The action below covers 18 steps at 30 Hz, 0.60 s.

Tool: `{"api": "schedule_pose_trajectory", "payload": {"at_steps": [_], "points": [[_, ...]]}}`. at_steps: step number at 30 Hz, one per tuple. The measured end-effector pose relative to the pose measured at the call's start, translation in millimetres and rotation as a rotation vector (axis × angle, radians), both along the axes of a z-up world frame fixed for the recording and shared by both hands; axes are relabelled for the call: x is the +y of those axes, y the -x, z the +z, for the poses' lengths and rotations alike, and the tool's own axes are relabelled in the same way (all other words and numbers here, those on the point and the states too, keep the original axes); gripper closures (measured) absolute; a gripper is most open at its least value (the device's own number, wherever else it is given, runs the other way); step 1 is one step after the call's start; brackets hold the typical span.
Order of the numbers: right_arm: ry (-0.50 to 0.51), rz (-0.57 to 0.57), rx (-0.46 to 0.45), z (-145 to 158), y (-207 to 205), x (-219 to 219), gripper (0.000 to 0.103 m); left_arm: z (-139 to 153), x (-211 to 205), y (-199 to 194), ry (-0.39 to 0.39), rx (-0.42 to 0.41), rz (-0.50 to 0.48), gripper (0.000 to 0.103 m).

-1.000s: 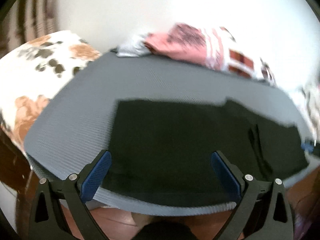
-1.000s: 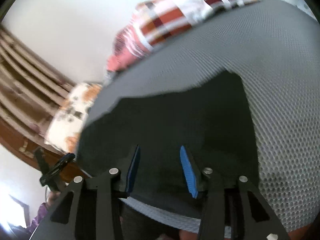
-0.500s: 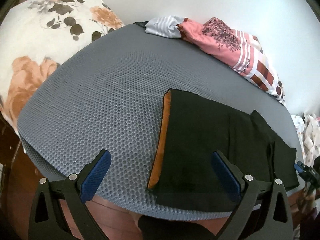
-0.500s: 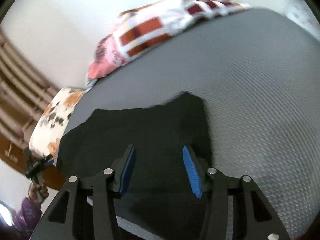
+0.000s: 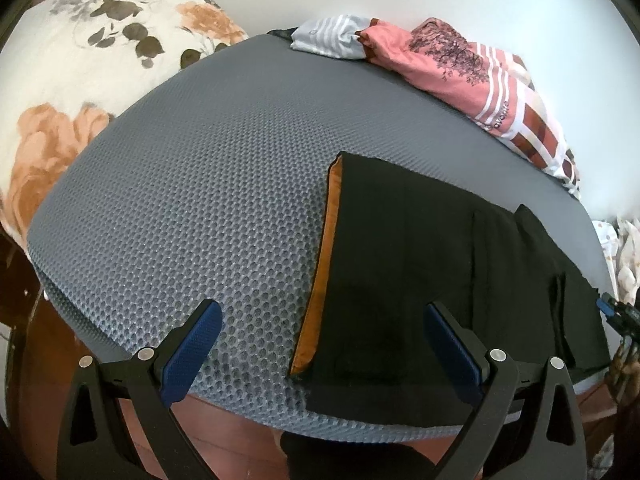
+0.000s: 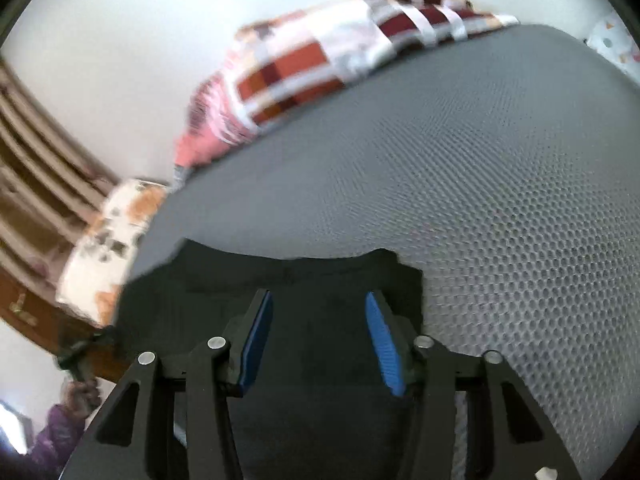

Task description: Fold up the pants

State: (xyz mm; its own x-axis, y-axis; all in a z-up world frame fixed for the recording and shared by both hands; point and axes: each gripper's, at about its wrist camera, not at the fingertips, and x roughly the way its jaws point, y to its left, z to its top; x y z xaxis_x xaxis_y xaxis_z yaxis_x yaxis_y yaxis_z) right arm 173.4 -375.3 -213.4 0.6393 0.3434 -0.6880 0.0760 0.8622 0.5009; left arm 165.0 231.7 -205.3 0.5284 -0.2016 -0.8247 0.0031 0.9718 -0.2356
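Observation:
Black pants [image 5: 420,264] lie folded flat on the grey mesh mattress [image 5: 208,200], near its front edge, with an orange band [image 5: 322,264] along their left side. My left gripper [image 5: 324,348] is wide open and empty, just in front of the pants' left edge. In the right wrist view the pants [image 6: 304,280] lie under and ahead of my right gripper [image 6: 316,340], which is open and empty above the cloth. The right gripper's tip also shows in the left wrist view [image 5: 616,312] past the pants' right end.
A floral pillow [image 5: 80,60] sits at the left. A pile of pink and checked clothes [image 5: 472,76] lies along the mattress's far edge by the white wall. Brown floor shows below the front edge.
The left gripper has drawn back to the left, so the pants' orange-edged left side now shows. The right gripper has moved over the pants' right end; both stayed open.

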Motion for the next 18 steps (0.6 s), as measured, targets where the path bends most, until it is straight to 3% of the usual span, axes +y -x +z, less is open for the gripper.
{"api": "schedule_pose_trajectory", "payload": {"at_steps": [1, 4, 6, 9, 11, 13, 17, 18], "points": [[-0.018, -0.009, 0.009, -4.7, -0.8, -3.6, 0.072, -1.0, 0.3, 0.2, -0.002, 0.001, 0.001, 0.003], [-0.094, -0.039, 0.009, -6.3, 2.7, -15.3, 0.070, -2.9, 1.9, -0.7, -0.005, 0.007, 0.005, 0.003], [-0.127, -0.060, -0.038, 4.5, 9.6, -18.0, 0.068, -3.2, 2.4, -1.3, -0.005, 0.006, 0.006, 0.003], [-0.079, -0.032, -0.079, 17.9, 5.7, -10.8, 0.068, -3.0, 0.9, -3.8, -0.003, 0.002, 0.007, 0.003], [-0.054, -0.020, -0.054, 14.7, -5.8, -7.2, 0.068, -3.4, -0.2, -5.2, -0.005, 0.002, 0.006, 0.003], [0.002, -0.036, 0.026, 1.2, -17.5, -7.8, 0.084, -3.0, -2.3, -5.3, -0.009, -0.001, 0.001, 0.003], [-0.128, -0.096, 0.044, -4.4, -10.2, -26.9, 0.084, -2.2, -1.3, -3.8, 0.004, -0.009, -0.024, 0.003], [-0.119, -0.111, 0.027, 0.4, -5.4, -26.3, 0.077, -1.9, -0.5, -3.6, 0.020, -0.012, -0.038, 0.003]]}}
